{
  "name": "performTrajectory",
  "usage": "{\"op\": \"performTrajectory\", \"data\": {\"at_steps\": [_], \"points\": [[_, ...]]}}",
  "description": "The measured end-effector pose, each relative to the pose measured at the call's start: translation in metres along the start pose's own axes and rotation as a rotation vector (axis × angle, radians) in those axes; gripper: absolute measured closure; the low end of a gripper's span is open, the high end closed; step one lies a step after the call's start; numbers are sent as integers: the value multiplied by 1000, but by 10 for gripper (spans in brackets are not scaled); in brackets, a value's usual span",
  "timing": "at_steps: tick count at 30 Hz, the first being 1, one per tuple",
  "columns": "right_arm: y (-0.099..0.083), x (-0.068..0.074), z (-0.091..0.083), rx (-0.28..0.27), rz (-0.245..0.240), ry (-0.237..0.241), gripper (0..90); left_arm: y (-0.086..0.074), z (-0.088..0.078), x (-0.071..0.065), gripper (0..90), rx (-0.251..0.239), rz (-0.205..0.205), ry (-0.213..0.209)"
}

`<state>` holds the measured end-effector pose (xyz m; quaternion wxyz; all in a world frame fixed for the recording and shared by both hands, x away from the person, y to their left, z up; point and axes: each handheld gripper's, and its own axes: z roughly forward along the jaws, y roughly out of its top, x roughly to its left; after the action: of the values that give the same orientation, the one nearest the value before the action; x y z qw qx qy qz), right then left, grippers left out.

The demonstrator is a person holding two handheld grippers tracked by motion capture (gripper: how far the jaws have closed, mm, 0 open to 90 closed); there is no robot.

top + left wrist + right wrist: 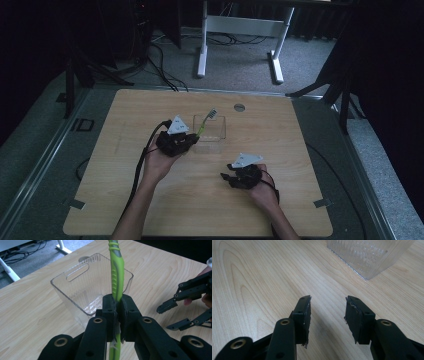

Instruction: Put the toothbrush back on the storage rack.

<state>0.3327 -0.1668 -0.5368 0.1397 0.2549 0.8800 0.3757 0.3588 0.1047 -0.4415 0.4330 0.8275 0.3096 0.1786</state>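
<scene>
Toothbrush (117, 275): 1, clamped in left gripper (117, 312) | bin (75, 290): 1 | right gripper (327, 315): agape, holding nothing

Lime-green toothbrush (117, 272), clear ribbed bin (75, 292), pale wood-grain table (150, 200) (black grippers)

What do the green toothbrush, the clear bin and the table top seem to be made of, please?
Toothbrush: probably glossy moulded plastic, with ribbed grip ridges that may be rubbery. Bin: likely rigid transparent plastic; the wood shows through its walls and the floor looks textured. Table top: pale wood or wood-look laminate, matte, with visible grain.
</scene>
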Motion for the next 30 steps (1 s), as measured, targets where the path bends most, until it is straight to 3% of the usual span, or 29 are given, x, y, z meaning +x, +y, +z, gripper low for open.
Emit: {"op": "performTrajectory", "data": {"at_steps": [18, 30], "points": [[-2, 1, 2, 5, 2, 5, 553, 4, 9, 4, 834, -37, -19, -1], [-2, 0, 1, 2, 4, 4, 554, 14, 13, 6, 834, -64, -10, -4]]}}
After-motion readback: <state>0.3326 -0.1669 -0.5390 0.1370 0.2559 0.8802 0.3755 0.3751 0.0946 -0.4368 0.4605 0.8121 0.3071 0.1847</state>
